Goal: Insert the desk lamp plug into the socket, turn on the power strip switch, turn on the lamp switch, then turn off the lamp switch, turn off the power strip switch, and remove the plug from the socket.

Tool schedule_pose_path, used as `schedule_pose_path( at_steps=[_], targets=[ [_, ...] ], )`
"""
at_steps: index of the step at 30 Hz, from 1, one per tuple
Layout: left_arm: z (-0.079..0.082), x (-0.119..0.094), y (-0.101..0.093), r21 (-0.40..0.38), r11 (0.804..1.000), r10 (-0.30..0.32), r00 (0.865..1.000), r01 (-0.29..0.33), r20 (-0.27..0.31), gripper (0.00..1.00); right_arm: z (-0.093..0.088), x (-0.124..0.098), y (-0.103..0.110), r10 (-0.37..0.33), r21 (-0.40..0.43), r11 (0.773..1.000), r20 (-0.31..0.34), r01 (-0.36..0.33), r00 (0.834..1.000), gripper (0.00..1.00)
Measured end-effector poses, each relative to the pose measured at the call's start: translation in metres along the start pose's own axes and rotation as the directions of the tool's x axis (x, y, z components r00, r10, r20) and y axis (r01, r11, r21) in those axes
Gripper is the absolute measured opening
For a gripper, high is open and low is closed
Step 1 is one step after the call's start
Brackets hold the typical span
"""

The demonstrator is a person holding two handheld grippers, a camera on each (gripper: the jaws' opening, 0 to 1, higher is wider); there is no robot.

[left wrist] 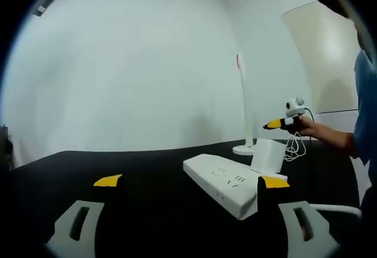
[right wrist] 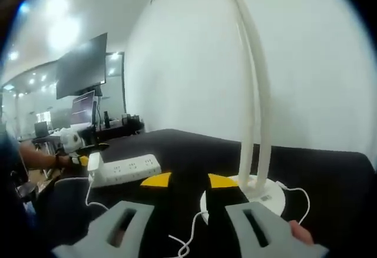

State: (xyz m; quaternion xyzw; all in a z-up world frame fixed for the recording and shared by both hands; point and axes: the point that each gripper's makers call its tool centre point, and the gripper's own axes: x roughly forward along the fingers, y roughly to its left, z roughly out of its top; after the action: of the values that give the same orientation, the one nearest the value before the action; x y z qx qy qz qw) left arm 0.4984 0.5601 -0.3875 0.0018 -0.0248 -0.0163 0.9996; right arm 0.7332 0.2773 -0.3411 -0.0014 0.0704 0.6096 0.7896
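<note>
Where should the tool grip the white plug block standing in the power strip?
Across the plug block's flat side faces, coming from above: it stands upright and proud of the power strip, with its cord trailing off towards the lamp base.

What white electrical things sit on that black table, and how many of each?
Desk lamp: 1
Power strip: 1
Plug adapter standing on the strip: 1
Total: 3

Both hand-held grippers [left wrist: 191,181] [right wrist: 188,180] agape, empty.
</note>
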Motion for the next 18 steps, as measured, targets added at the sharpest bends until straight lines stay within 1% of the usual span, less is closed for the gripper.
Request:
schedule_pose_path(
  at_steps=[5,7,11,16,18],
  targets=[
    [0.000,-0.001,-0.003,0.003,1.000,-0.006,1.000,0.006,-0.001,0.88,0.005,-0.002,0.012,0.013,-0.042,0.999,-0.007,-0.013,1.000,0.25],
    [0.001,-0.001,-0.004,0.004,1.000,-0.011,1.000,0.011,-0.001,0.88,0.009,-0.003,0.019,0.041,-0.040,0.998,-0.006,-0.041,0.999,0.27],
    [0.002,-0.003,-0.008,0.000,1.000,-0.022,1.000,0.022,0.005,0.88,0.017,-0.005,0.032,0.073,-0.055,0.996,0.023,-0.072,0.997,0.32],
    [-0.005,-0.002,-0.007,0.003,1.000,-0.026,0.999,0.026,-0.025,0.87,0.016,-0.007,0.033,0.088,-0.057,0.995,0.018,-0.087,0.996,0.35],
    [-0.006,-0.002,-0.009,-0.004,0.999,-0.036,0.999,0.036,-0.028,0.87,0.016,-0.008,0.033,0.095,-0.055,0.994,0.015,-0.094,0.995,0.36]
  ],
)
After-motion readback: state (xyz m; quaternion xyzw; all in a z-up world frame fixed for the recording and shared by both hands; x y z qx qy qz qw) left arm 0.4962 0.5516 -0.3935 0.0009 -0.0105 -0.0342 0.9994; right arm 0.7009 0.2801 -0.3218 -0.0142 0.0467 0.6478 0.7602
